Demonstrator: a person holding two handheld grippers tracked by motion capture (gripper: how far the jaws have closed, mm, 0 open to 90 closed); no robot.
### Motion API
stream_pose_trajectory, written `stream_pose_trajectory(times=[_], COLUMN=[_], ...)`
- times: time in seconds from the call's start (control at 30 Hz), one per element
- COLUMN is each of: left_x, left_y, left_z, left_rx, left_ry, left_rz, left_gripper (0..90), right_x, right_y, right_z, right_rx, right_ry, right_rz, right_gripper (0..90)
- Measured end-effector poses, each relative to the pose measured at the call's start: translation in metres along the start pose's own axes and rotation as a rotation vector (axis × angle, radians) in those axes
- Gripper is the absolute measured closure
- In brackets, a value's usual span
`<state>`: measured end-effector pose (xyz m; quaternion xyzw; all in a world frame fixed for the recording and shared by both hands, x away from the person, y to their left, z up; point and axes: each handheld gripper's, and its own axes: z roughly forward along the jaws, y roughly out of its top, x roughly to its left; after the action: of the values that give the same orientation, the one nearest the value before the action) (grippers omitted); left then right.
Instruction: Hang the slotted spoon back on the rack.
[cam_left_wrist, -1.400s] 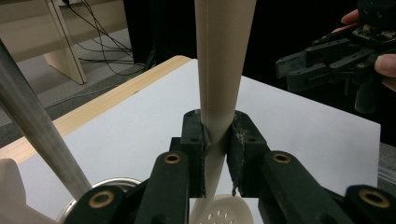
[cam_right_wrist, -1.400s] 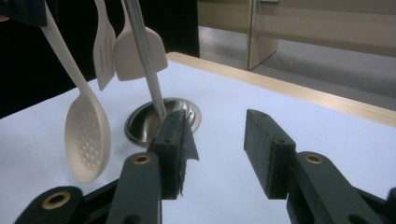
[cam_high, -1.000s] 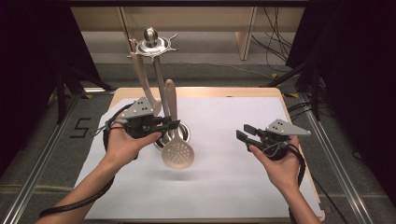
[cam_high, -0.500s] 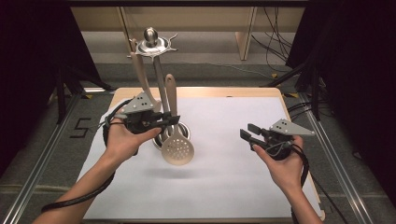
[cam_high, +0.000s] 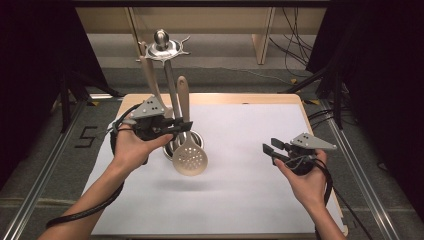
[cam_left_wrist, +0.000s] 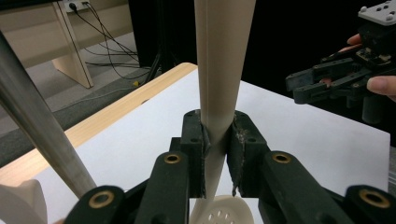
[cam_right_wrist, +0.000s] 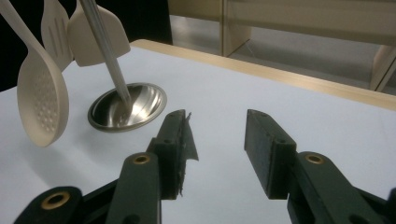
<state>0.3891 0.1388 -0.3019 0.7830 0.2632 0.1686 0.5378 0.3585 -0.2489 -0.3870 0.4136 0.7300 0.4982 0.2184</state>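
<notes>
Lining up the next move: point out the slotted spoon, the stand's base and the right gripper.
slotted spoon (cam_high: 190, 159), high view, on its perforated bowl.
stand's base (cam_right_wrist: 135, 109), right gripper view, on the steel dish.
right gripper (cam_high: 268, 151), high view, between its open jaw tips.

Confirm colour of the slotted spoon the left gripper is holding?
Cream, an off-white beige, on the slotted spoon; best seen in the right gripper view.

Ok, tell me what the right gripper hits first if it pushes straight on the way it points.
Probably the rack's round steel base. The right gripper, jaws open with nothing between them, points across the bare white sheet toward it. The slotted spoon hangs left of that line, though depth is uncertain.
</notes>
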Motion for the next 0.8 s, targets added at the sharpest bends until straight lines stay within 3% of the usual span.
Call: stream_pose_trajectory(times=[0.1,0.2,0.23,0.3,0.4,0.43,0.47,0.57,0.6,0.7,0.8], left_x=[0.0,0.002,0.003,0.005,0.008,0.008,0.009,0.012,0.014,0.016,0.019], left_y=[0.003,0.004,0.004,0.004,0.003,0.003,0.003,0.005,0.005,0.008,0.01], left_z=[0.0,-0.002,-0.002,-0.004,-0.007,-0.008,-0.009,-0.011,-0.011,-0.013,-0.014], left_rx=[0.009,0.016,0.015,0.02,0.02,0.02,0.022,0.018,0.013,0.018,0.02], left_ry=[-0.001,-0.002,0.0,0.01,0.018,0.02,0.02,0.026,0.025,0.025,0.027], left_rz=[0.009,0.006,0.002,-0.008,-0.01,-0.017,-0.021,-0.031,-0.03,-0.021,-0.024], left_gripper=[76.8,76.8,76.8,76.8,76.8,76.8,76.8,76.8,76.8,76.8,76.7], right_x=[-0.001,-0.003,-0.002,-0.004,-0.001,-0.002,-0.001,0.001,0.001,0.002,0.004], right_y=[0.001,0.003,0.003,0.005,0.006,0.005,0.005,0.004,0.004,0.003,0.003], right_z=[-0.004,-0.004,-0.005,-0.003,-0.003,-0.002,-0.001,-0.001,0.001,0.0,-0.001], right_rx=[-0.002,-0.032,-0.018,-0.034,-0.01,-0.009,-0.022,0.002,-0.02,0.001,0.002], right_ry=[-0.014,-0.029,-0.024,-0.01,-0.022,-0.019,-0.019,-0.013,-0.01,-0.01,-0.012], right_rz=[0.011,-0.017,0.003,-0.023,-0.006,-0.03,-0.033,-0.021,-0.028,-0.037,-0.012], right_gripper=[59.6,59.6,59.7,59.7,59.7,59.8,59.8,59.8,59.8,59.8,59.8])
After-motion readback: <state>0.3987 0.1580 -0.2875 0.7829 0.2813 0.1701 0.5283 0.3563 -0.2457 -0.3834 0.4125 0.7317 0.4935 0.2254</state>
